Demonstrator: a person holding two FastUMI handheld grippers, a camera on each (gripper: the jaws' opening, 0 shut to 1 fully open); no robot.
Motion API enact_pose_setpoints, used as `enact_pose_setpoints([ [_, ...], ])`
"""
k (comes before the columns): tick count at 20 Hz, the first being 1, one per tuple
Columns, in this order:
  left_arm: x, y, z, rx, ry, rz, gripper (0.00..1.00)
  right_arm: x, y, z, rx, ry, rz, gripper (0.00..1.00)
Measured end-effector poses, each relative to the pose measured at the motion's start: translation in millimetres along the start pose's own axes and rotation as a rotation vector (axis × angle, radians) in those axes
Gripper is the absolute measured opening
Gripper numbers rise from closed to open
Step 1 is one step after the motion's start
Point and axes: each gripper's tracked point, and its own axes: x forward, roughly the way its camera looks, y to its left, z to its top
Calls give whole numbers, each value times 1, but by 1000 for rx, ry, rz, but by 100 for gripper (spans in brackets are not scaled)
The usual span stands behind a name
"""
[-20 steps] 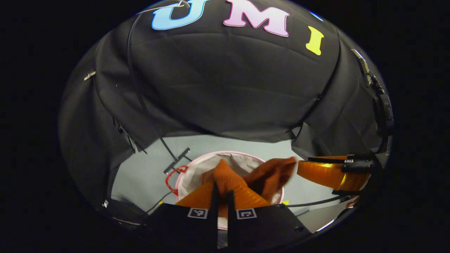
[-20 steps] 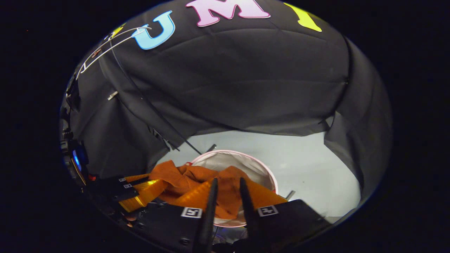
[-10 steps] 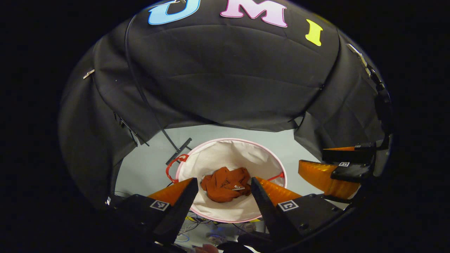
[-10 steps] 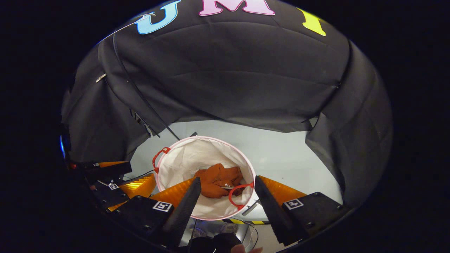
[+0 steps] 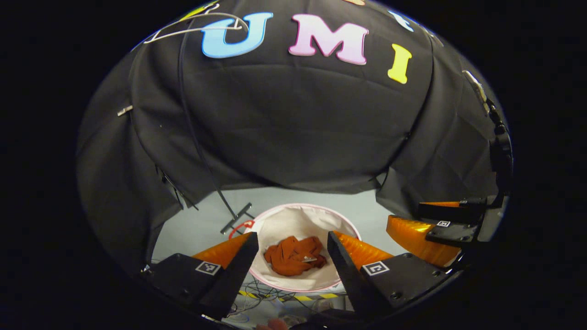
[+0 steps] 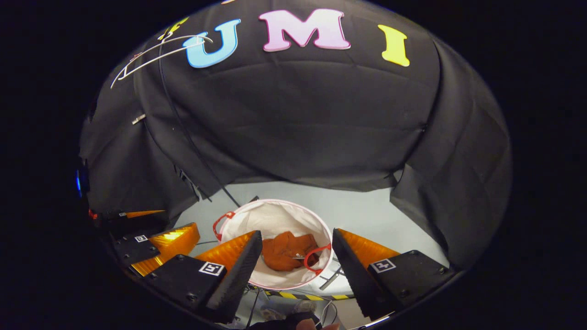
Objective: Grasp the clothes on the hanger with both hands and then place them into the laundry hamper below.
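Now that both grippers have been opened and lifted away, the orange clothes [image 5: 294, 255] are seen crumpled at the bottom of the laundry hamper [image 5: 306, 215], slightly toward 6 o'clock of its white lining. A second ago the garment was pinched between both pairs of fingers above the rim; half a second ago it had already been dropped. Since then the hamper is seen smaller and lower in both views, so a retreat upward is judged.

The left gripper [image 5: 292, 256] is spread wide, nothing held. The right gripper [image 6: 296, 256] is spread just as wide, also empty. In the right gripper view the clothes [image 6: 286, 250] lie beside the hamper's red handle [image 6: 313, 256], inside the rim [image 6: 275, 202]. The right gripper is also seen in the left gripper view at 3 o'clock [image 5: 426, 231].

The white hanger [image 6: 156, 55] is left bare at 11 o'clock, high on the booth wall. The task is judged essentially done; only withdrawal remains.
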Motion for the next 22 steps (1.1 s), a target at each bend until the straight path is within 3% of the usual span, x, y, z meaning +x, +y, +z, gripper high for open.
enact_pose_setpoints([
  [7, -105, 9, 74, 17, -239, 32, 96, -99, 28, 64, 15, -226, -21, 99],
  [17, -251, 20, 144, 12, -500, 30, 96, -261, 51, 156, -33, -580, -96, 99],
  [22, -315, 22, 174, 22, -629, 43, 95, -319, 68, 181, -27, -686, -99, 98],
])
